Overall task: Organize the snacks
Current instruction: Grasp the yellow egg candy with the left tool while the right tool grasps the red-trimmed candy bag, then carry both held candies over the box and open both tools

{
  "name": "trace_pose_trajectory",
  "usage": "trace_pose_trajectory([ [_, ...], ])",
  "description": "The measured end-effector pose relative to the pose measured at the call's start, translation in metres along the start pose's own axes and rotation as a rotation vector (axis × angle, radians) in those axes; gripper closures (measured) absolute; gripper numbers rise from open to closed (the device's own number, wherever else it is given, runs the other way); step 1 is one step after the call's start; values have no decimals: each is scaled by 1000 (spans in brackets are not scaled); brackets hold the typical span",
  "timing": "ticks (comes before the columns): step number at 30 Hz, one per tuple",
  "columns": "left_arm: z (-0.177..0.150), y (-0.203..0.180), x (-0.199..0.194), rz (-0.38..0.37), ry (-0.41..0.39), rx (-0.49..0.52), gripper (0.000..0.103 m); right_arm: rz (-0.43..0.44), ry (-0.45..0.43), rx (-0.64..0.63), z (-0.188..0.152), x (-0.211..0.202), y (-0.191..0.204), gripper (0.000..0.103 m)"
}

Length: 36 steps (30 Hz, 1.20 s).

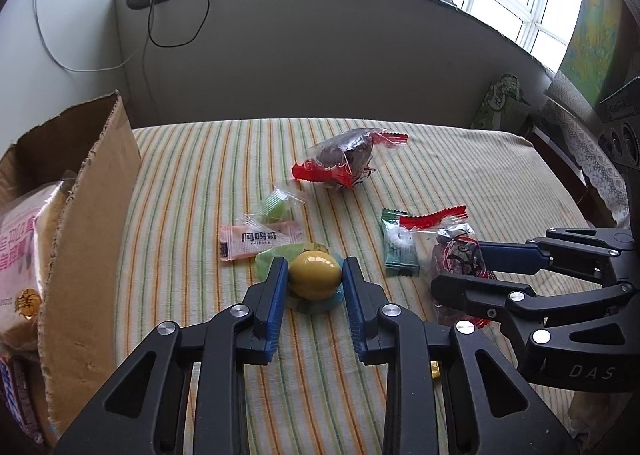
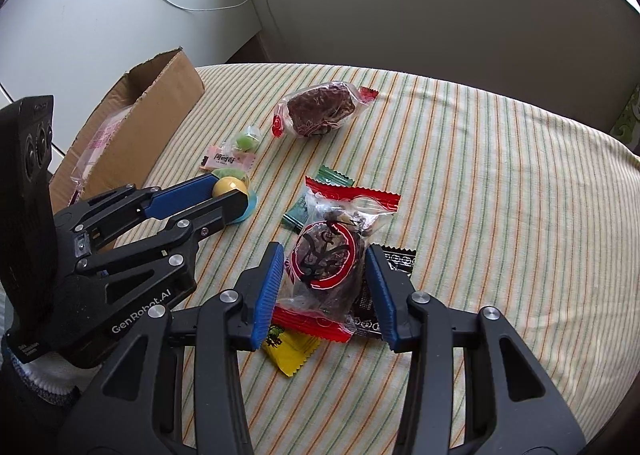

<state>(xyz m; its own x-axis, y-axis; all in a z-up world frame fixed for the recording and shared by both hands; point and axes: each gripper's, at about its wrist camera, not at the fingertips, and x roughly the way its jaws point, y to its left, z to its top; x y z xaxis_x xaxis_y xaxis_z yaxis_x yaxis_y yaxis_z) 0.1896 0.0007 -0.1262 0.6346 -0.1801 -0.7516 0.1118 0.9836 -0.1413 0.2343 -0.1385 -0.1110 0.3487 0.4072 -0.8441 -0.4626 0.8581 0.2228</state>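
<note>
On the striped tablecloth (image 1: 240, 159) lies a round yellow snack (image 1: 315, 273) in a clear green-blue wrapper. My left gripper (image 1: 315, 283) is shut on it, one blue pad against each side; the right wrist view shows the same grip (image 2: 230, 189). My right gripper (image 2: 325, 275) is shut on a clear packet with red ends (image 2: 326, 251) that holds a dark snack, standing on the cloth. In the left wrist view that gripper (image 1: 466, 269) reaches in from the right. A cardboard box (image 1: 88, 255) stands open at the left with a pink bread bag (image 1: 20, 255) inside.
Loose on the cloth are a large dark cake packet (image 2: 320, 107), a green jelly cup (image 2: 248, 141), a pink sachet (image 2: 228, 159), a green candy packet (image 1: 398, 247), a black sachet (image 2: 396, 259) and a yellow sachet (image 2: 290, 351). A wall and windowsill lie behind the table.
</note>
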Motion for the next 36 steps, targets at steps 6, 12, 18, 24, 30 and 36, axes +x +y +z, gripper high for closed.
trace_pose_trajectory([
  [6,0,2,-2,-11,5,1,78,-10,-5,-16,-1,-2,6,66],
  [12,0,0,-7,-10,-7,-3,78,4,-38,4,-5,-14,1,67],
  [18,-2,-7,-21,-19,-38,6,78,7,-62,22,-8,-27,-5,67],
  [24,1,-9,-43,-42,-81,1,78,14,-95,24,-9,-46,-3,67],
  [30,1,-3,-67,-59,-126,-17,78,21,-129,2,-7,-66,13,67],
  [36,-4,11,-93,-54,-169,-37,78,37,-160,-35,2,-80,40,67],
])
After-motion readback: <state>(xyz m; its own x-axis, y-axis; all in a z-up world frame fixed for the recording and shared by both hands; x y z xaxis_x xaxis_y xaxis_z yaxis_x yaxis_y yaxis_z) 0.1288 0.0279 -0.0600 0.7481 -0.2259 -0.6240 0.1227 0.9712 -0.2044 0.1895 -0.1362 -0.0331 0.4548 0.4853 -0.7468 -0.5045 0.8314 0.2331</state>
